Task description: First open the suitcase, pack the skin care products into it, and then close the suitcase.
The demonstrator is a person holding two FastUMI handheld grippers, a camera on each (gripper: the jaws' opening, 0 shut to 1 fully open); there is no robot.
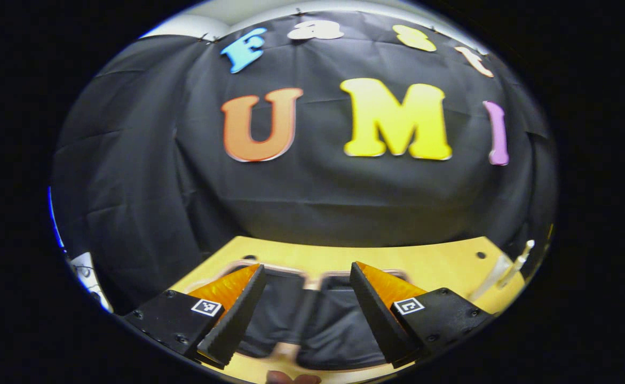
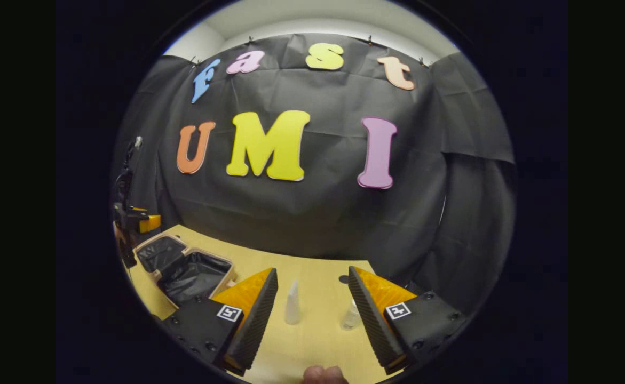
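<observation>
So here's where we're at: the suitcase point(image 1: 312, 320) is lying flat open on the yellow bench point(image 1: 429, 261), both dark-lined halves facing up, with a pale rim around each half; in the left gripper view it sits right under and between our left tongs point(image 1: 307, 277), which are spread wide and pinching nothing; the two fingers hang above the case, one over each half, and we can't tell from this angle whether they touch the lining.

In the right gripper view the same suitcase point(image 2: 187, 269) is off to the left side of the bench point(image 2: 317, 330), well apart from our right tongs point(image 2: 312, 280); those are spread open too, nothing between the pads; just ahead of them, in the gap between the fingers, stands a slim white tube point(image 2: 292, 303), upright, cap end on the bench; a small clear bottle point(image 2: 350, 316) stands just beside the inner edge of the right-hand finger, partly hidden by it; both skin care items are on the bench, outside the suitcase, and neither is touched by the tongs.

Further back on the left of that view we can see the other gripper point(image 2: 131, 221) hanging above the far end of the suitcase; a fingertip of the holding hand point(image 2: 323, 375) peeks in at the bottom edge.
</observation>
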